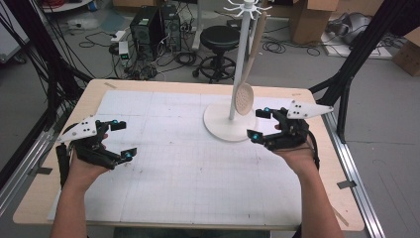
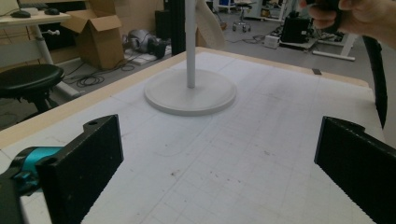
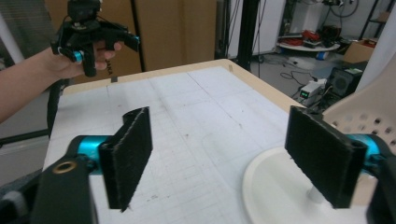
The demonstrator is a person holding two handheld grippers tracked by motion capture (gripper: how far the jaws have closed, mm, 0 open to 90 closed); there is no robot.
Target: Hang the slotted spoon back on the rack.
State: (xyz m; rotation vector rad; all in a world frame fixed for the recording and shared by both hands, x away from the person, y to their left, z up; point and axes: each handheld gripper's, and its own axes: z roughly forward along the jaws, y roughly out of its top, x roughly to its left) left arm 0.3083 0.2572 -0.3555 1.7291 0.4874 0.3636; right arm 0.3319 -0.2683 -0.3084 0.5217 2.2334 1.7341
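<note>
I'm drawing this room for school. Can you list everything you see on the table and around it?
stand: one, white, round base and tall pole with hooks, far right of the mat
slotted spoon: one, pale wood, hanging from the stand's hooks
mat: one, white with a grid, covering the table
table: one, light wood
stool: one, black, on the floor beyond the table
cardboard boxes: several, brown, far right floor
computer towers: two, black, far floor
left gripper: one, black, open, held above the mat's left side
right gripper: one, black, open, beside the stand's base

One slotted spoon (image 1: 244, 97), one stand (image 1: 231, 121), apparently two hand-held grippers (image 1: 116, 141).
</note>
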